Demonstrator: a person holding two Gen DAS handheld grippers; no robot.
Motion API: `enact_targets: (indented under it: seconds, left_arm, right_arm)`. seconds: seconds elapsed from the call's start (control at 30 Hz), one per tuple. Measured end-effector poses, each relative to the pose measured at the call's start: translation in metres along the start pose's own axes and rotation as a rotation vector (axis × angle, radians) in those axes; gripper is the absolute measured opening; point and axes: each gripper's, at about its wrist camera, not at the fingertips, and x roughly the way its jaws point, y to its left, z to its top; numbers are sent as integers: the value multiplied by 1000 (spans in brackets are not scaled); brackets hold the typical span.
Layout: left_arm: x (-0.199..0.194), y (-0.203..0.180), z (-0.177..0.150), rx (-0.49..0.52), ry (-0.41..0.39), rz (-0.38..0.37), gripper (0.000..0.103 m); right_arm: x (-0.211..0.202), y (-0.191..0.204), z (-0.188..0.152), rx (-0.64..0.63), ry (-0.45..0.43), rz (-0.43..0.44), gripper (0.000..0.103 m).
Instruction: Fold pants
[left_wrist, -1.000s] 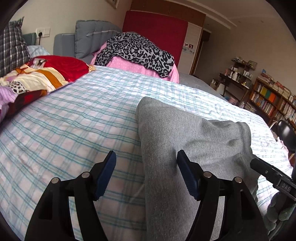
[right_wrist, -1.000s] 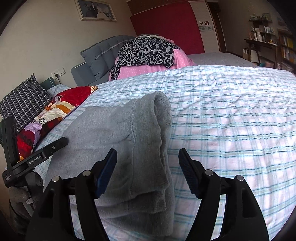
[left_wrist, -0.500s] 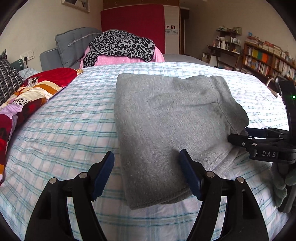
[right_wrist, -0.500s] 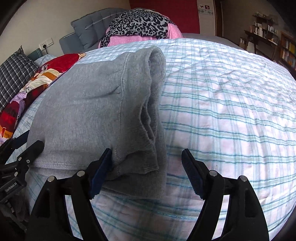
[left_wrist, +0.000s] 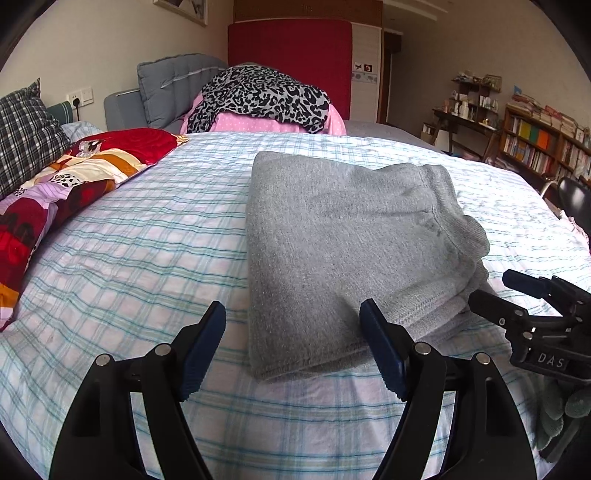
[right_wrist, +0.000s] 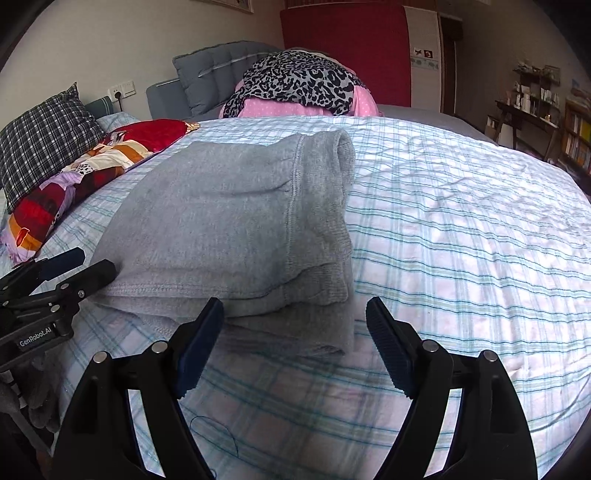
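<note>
The grey pants (left_wrist: 343, 236) lie folded into a thick rectangle on the checked bed sheet (left_wrist: 147, 258); they also show in the right wrist view (right_wrist: 236, 221), waistband edge to the right. My left gripper (left_wrist: 291, 350) is open and empty, just short of the pants' near left corner. My right gripper (right_wrist: 295, 347) is open and empty, just short of the near right corner. Each gripper shows in the other's view, the right one (left_wrist: 517, 299) and the left one (right_wrist: 77, 266), beside the pants' near edge.
A red patterned quilt (left_wrist: 74, 177) and a checked pillow (left_wrist: 26, 136) lie at the left. A leopard-print cloth on pink bedding (left_wrist: 266, 99) sits at the headboard. Bookshelves (left_wrist: 535, 144) stand at the right, past the bed edge.
Both grippers have drawn back from the pants toward the near bed edge and stayed open. The folded pants lie still, now farther in front of the fingers.
</note>
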Motion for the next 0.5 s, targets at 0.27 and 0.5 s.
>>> enact_targets:
  seconds: [0.27, 0.5]
  left_arm:
    - [-15, -9, -7, 3, -44, 55, 75]
    - [-16, -14, -14, 19, -38, 57, 75]
  right_arm:
    - [-12, 10, -8, -24, -39, -20, 81]
    - [-15, 19, -11, -67, -66, -76, 81]
